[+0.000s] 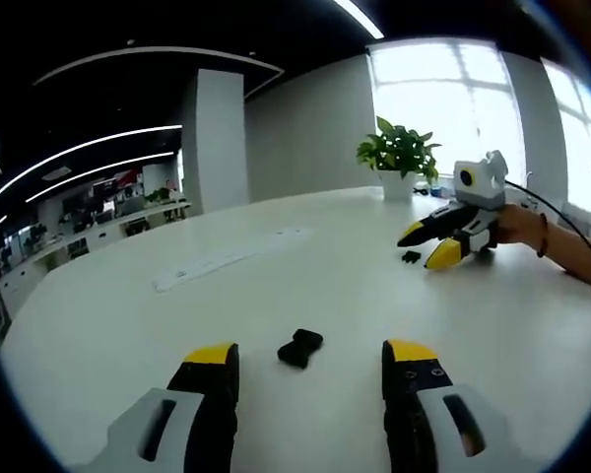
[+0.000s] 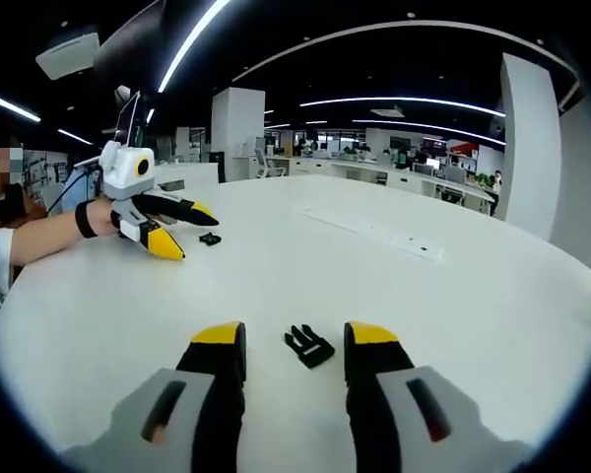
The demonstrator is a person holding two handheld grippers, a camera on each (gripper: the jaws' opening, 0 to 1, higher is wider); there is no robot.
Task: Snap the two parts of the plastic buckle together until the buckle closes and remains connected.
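Lying unjoined on the white table (image 1: 128, 325) — both buckle halves (image 1: 300, 348) (image 2: 309, 345), each between released fingers.

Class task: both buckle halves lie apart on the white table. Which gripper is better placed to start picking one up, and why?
Probably either: each is placed for its own half. The left gripper is open around the socket half; the right gripper is open around the pronged half. Neither has yet closed.

Matt black plastic buckle parts (image 1: 299, 348) (image 2: 308, 345) on smooth, faintly glossy white table (image 1: 276, 296).
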